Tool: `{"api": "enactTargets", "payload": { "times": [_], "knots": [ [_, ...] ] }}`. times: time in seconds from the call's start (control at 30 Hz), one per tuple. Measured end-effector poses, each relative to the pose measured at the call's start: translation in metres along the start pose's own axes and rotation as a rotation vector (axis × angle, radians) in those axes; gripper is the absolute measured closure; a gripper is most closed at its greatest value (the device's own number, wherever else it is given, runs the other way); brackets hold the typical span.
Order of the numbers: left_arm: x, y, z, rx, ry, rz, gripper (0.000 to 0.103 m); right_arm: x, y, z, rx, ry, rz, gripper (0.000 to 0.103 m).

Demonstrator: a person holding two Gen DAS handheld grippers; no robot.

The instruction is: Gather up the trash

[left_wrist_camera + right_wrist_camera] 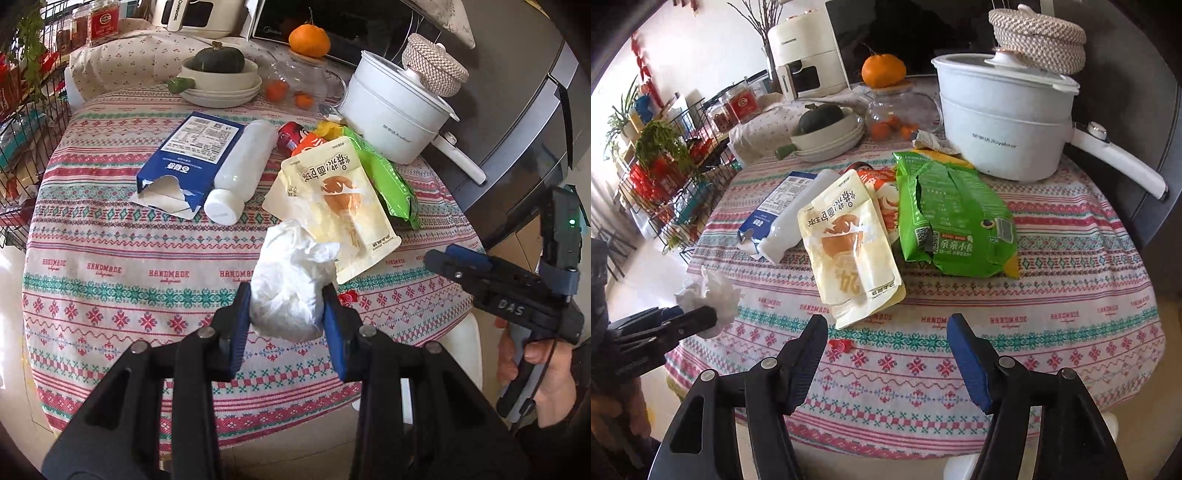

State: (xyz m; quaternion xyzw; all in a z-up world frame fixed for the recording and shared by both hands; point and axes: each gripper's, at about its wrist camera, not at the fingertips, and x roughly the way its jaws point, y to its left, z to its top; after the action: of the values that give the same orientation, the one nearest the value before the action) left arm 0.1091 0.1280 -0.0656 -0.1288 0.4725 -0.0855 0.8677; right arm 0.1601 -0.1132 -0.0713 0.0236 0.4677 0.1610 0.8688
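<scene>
My left gripper (287, 301) is shut on a crumpled white tissue (291, 280) and holds it above the near part of the round table; it also shows in the right wrist view (711, 301). Trash lies on the patterned tablecloth (110, 266): a torn blue carton (188, 158), a white bottle (240, 173) on its side, a cream snack pouch (340, 206), a green wrapper (953, 221), an orange wrapper (882, 192) and a red can (290, 134). My right gripper (886, 332) is open and empty over the table's near edge, just short of the cream pouch (849, 243).
A white electric pot (1001, 125) with a woven mat on its lid stands at the back right. Stacked bowls with a dark squash (219, 72), a glass jar with small oranges (295, 85), an air fryer (805, 59) and a wire rack (672, 184) at left surround the table.
</scene>
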Motion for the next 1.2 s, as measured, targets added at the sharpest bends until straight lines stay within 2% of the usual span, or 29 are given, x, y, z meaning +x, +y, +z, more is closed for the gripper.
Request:
{"api": "enactTargets", "payload": {
  "times": [0.27,0.43,0.47,0.53,0.57,0.6,0.63,0.7,0.9,1.2],
  "knots": [
    [-0.002,0.013,0.008,-0.018,-0.008,-0.015,0.064,0.075,-0.008,0.012,0.096,0.021,-0.008,0.035],
    [-0.003,0.016,0.013,-0.013,-0.019,-0.008,0.064,0.097,-0.013,0.015,0.151,0.028,0.035,0.036],
    [-0.002,0.017,0.014,-0.014,-0.018,-0.008,0.064,0.101,-0.011,0.015,0.155,0.033,0.044,0.040],
    [-0.001,0.018,0.015,-0.018,-0.015,-0.010,0.064,0.105,-0.006,0.016,0.152,0.040,0.062,0.062],
    [-0.001,0.018,0.015,-0.018,-0.015,-0.009,0.064,0.106,-0.004,0.016,0.148,0.046,0.074,0.084],
    [-0.001,0.018,0.015,-0.018,-0.016,-0.007,0.064,0.107,-0.001,0.017,0.143,0.055,0.091,0.093],
    [-0.001,0.018,0.015,-0.018,-0.015,-0.006,0.064,0.107,0.002,0.017,0.138,0.055,0.098,0.093],
    [-0.002,0.018,0.014,-0.018,-0.016,-0.003,0.064,0.099,0.009,0.017,0.104,0.040,0.107,0.097],
    [-0.005,0.013,0.010,-0.008,-0.019,-0.002,0.064,0.058,0.020,0.015,0.042,-0.012,0.124,0.099],
    [-0.005,-0.021,-0.002,0.074,-0.006,-0.026,0.064,-0.028,-0.003,-0.003,0.008,-0.104,0.085,0.099]
  ]
}}
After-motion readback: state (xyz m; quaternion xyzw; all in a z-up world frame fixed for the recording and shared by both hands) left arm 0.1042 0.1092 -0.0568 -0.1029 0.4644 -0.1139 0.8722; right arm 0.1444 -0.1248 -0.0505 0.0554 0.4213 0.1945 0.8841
